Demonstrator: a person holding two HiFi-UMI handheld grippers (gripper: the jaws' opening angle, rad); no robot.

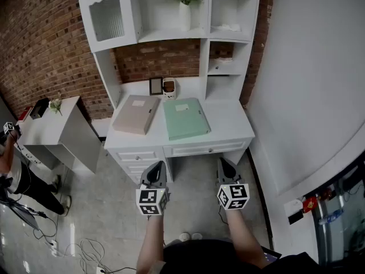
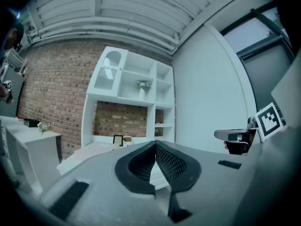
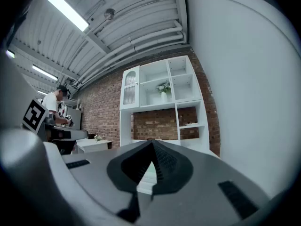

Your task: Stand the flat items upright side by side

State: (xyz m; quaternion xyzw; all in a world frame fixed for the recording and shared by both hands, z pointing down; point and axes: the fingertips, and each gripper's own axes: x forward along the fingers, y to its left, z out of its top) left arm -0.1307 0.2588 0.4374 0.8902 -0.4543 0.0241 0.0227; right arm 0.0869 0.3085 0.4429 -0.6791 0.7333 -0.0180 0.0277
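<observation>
Two flat folders lie side by side on the white desk (image 1: 231,124): a beige one (image 1: 136,114) on the left and a mint green one (image 1: 186,119) on the right. My left gripper (image 1: 157,168) and right gripper (image 1: 223,164) hang over the floor in front of the desk's drawers, short of the folders. Both point toward the desk. In the left gripper view the left gripper (image 2: 155,144) has its jaws pressed together with nothing in them. The right gripper (image 3: 152,142) is likewise shut and empty in the right gripper view.
A small picture frame (image 1: 155,86) and a mug (image 1: 169,87) stand at the desk's back, under a shelf hutch with a flower vase (image 1: 184,7). A low white cabinet (image 1: 63,130) and a person (image 1: 14,173) are at left. Cables (image 1: 85,250) lie on the floor.
</observation>
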